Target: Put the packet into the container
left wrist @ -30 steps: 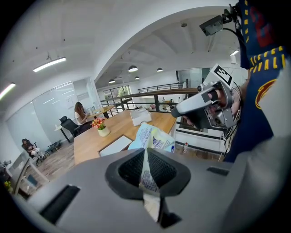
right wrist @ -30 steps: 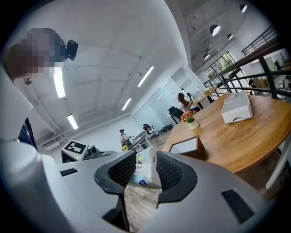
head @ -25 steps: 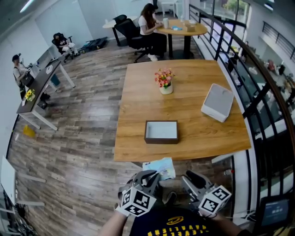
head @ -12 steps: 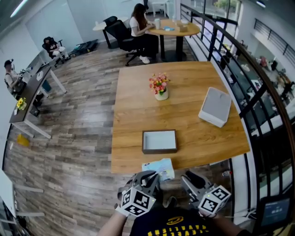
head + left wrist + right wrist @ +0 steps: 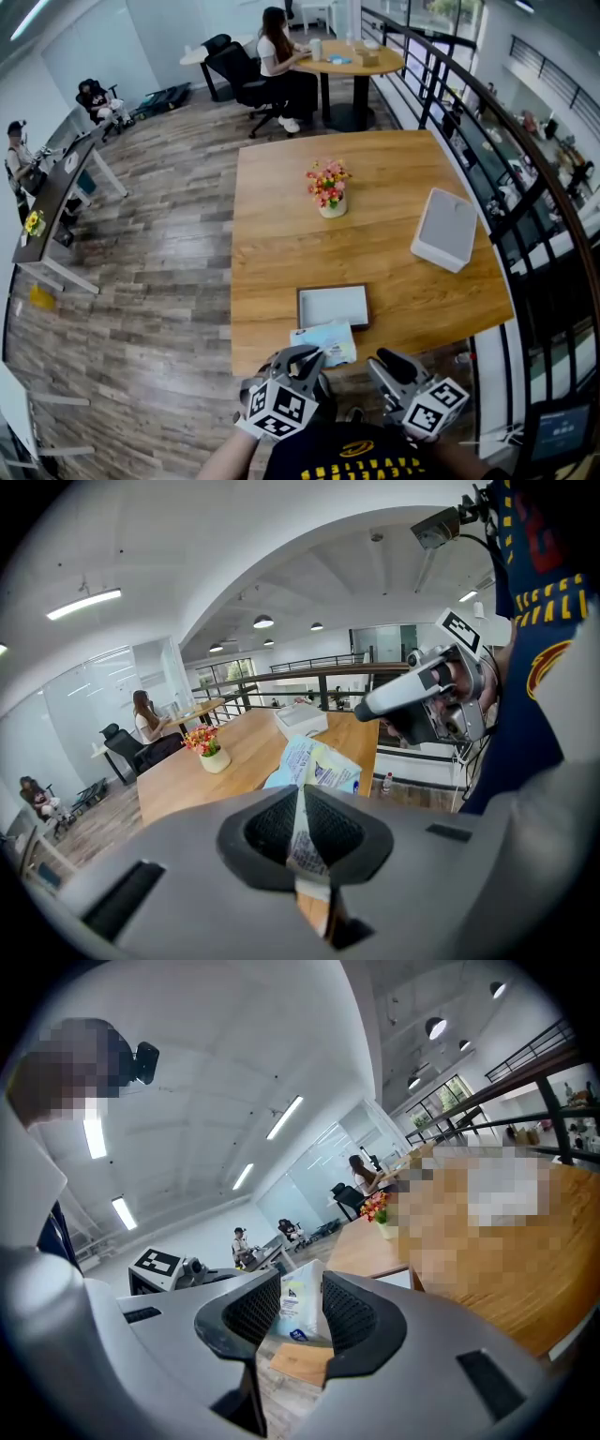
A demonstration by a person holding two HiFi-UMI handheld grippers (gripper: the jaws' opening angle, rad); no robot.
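Between left hand-held gripper (image 5: 301,829) jaws: packet (image 5: 317,765), print unreadable

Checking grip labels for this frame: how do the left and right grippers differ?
The left gripper's jaws are closed on the packet, pinching its lower edge; the right gripper's jaws stand apart. The left gripper carries the load; the right gripper is empty, and the packet only shows beyond its gap. Shared: both sit close to the person, short of the table, pointing toward the container.
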